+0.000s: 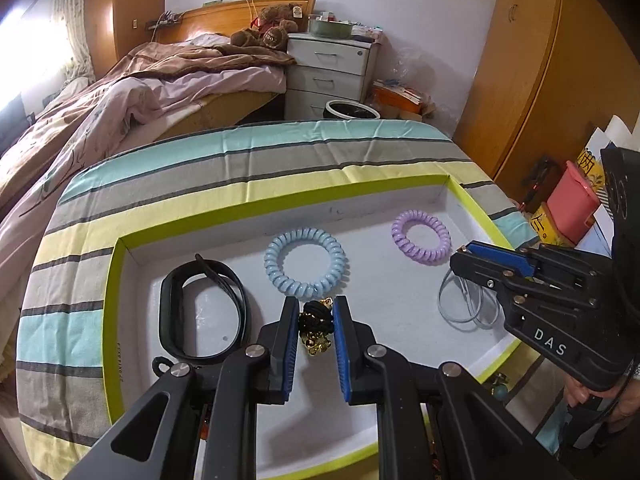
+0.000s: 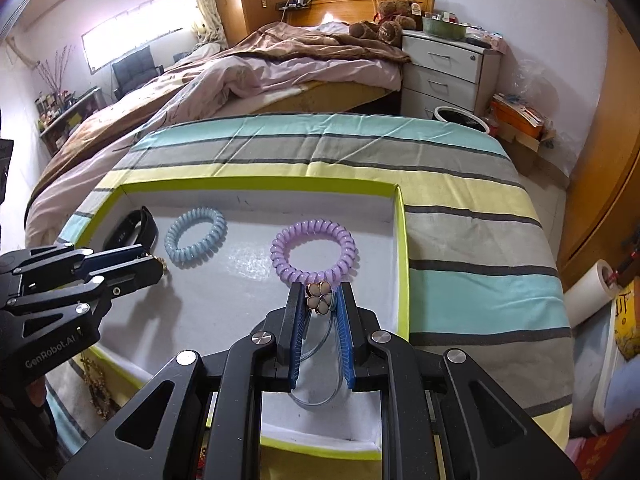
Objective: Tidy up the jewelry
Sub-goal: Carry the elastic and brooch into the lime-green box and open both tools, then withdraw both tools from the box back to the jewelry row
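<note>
Left gripper (image 1: 316,322) pinching black-gold beaded ornament (image 1: 316,326) over green-rimmed tray (image 1: 120,280); right gripper (image 2: 320,300), marked "DAS", clamps flower-charm bracelet (image 2: 320,298) near purple coil tie (image 2: 314,250); left body reads "GenRobot.AI"

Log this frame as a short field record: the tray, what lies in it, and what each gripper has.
container: white tray with lime-green rim on a striped cloth
lying in tray: black wristband; blue spiral hair tie; purple spiral hair tie
left gripper: closed on a black-and-gold beaded piece, over the tray
right gripper: closed on a pale flower charm with a clear cord loop hanging below it
piece type: cannot tell whether hair tie or bracelet
setting: bedroom, bed behind
</note>
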### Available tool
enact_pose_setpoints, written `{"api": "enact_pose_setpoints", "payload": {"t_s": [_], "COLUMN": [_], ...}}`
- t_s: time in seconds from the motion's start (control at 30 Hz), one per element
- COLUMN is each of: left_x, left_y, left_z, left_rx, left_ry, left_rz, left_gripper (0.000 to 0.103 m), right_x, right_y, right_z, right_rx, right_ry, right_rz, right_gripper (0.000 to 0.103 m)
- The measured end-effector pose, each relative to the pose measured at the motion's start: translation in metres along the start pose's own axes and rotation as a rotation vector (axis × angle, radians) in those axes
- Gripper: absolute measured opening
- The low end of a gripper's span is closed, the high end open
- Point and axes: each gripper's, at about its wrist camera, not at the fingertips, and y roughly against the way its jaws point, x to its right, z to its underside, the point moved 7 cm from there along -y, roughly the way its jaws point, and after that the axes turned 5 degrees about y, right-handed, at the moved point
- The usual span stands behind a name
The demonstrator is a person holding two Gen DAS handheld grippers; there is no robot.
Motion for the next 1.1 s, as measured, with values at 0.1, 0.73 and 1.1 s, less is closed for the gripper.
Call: {"api": "enact_pose_setpoints", "payload": {"t_s": [0.1, 0.73, 1.1], "left_x": [-0.0005, 0.0001, 0.0000], "left_y": [-0.0056, -0.0069, -0.0006], "left_z": [0.0007, 0.0024, 0.0013], "left_rx": [-0.018, -0.020, -0.005], "left_ry": [0.005, 0.013, 0.017], "left_rz": [0.000, 0.005, 0.002], "left_gripper": [0.017, 0.025, 0.041], "right_x": [-0.0009, -0.0071, -0.0096], "right_y": [-0.0023, -0.0029, 0.0002], "right_z": [0.0012, 0.0044, 0.0030], "right_rx": [-0.011, -0.017, -0.002], "right_ry": [0.016, 0.081, 0.096], "right_rz": [0.008, 0.052, 0.069], "right_gripper": [0.017, 0.022, 0.036]}}
